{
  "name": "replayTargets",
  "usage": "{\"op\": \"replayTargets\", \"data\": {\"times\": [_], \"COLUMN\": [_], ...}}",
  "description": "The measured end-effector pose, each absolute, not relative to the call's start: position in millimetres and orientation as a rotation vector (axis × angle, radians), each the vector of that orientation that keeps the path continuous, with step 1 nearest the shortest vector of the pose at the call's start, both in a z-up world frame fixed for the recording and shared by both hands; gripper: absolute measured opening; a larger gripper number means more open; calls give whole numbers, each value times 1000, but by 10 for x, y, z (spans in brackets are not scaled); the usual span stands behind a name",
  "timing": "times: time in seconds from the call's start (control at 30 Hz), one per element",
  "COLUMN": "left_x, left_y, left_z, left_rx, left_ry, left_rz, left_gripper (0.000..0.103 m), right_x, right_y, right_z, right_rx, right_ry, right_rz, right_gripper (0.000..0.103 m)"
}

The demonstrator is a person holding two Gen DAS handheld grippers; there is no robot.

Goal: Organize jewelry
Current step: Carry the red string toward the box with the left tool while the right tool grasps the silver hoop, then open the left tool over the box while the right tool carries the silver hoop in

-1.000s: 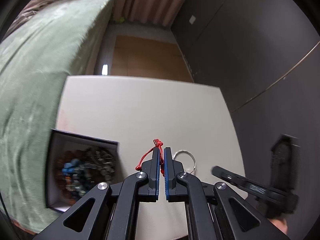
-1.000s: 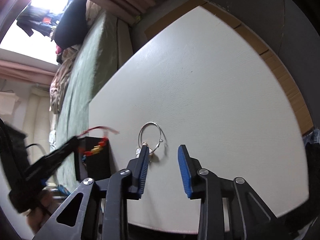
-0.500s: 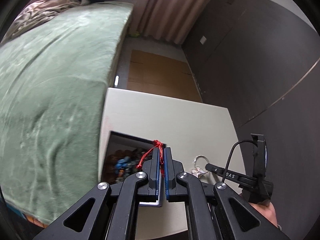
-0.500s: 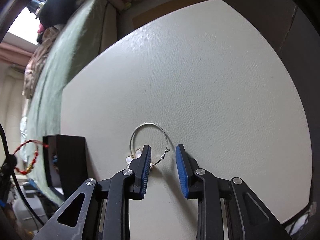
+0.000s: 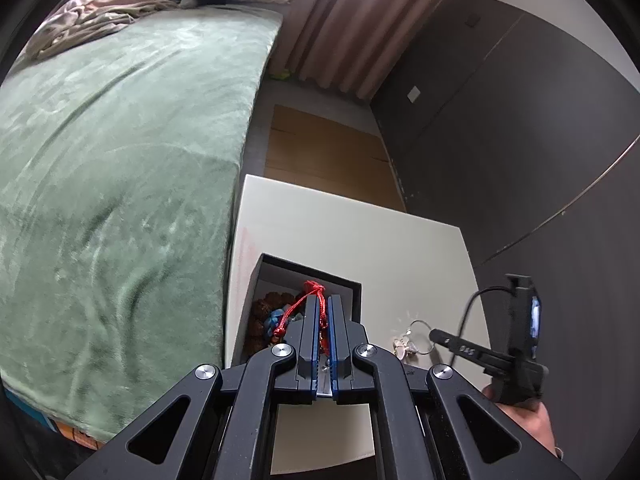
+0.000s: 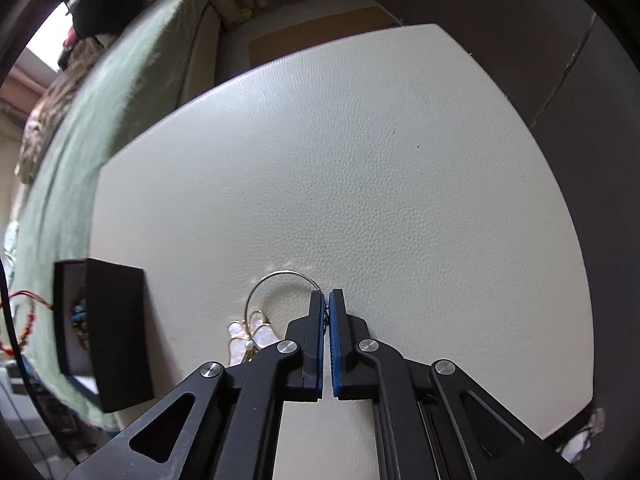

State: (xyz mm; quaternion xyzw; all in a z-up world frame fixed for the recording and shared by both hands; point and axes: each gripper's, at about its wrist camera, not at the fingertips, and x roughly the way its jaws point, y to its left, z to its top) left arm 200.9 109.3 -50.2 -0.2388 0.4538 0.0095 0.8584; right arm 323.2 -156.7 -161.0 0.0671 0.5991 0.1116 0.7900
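Note:
My left gripper (image 5: 323, 300) is shut on a red cord bracelet (image 5: 298, 307) and holds it over the open black jewelry box (image 5: 308, 270), which holds several bead bracelets (image 5: 266, 316). My right gripper (image 6: 325, 296) is shut on a thin silver hoop with a pearly flower charm (image 6: 250, 336), lying on the white table (image 6: 360, 160). In the left wrist view the hoop (image 5: 414, 334) lies right of the box under the right gripper's tip. The box (image 6: 108, 328) and red cord (image 6: 24, 312) show at the left of the right wrist view.
A bed with a green blanket (image 5: 100, 160) runs along the table's left edge. A dark wardrobe wall (image 5: 520, 140) stands to the right. Wooden floor (image 5: 320, 160) lies beyond the table's far edge.
My left gripper has carried the red bracelet leftward over the box. My right gripper has moved onto the silver hoop and closed on its wire.

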Motion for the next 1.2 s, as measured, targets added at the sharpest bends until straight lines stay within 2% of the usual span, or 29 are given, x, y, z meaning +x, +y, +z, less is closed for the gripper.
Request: {"op": "replayTargets", "data": {"times": [0.43, 0.5, 0.57, 0.63, 0.67, 1.2], "left_x": [2302, 2335, 2322, 2252, 2228, 1738], "left_y": [876, 926, 1002, 1078, 1105, 1723], "left_z": [-837, -932, -996, -952, -933, -560], "left_rx": [-541, -572, -596, -597, -598, -648], "left_ry": [1006, 1043, 1066, 1031, 1023, 929], "left_rz": [-27, -21, -3, 6, 10, 90], "left_gripper": [5, 15, 42, 52, 53, 53], "right_x": [2934, 2893, 2860, 2838, 2824, 2821], "right_y": [-1758, -1752, -1674, -1585, -1525, -418], "right_z": [-971, -870, -819, -776, -742, -781], "right_rx": [241, 247, 249, 250, 250, 154], "right_ry": [1161, 1142, 1132, 1120, 1116, 1156], "right_rz": [374, 401, 427, 463, 488, 660], "right_gripper": [4, 4, 4, 4, 4, 4]}}
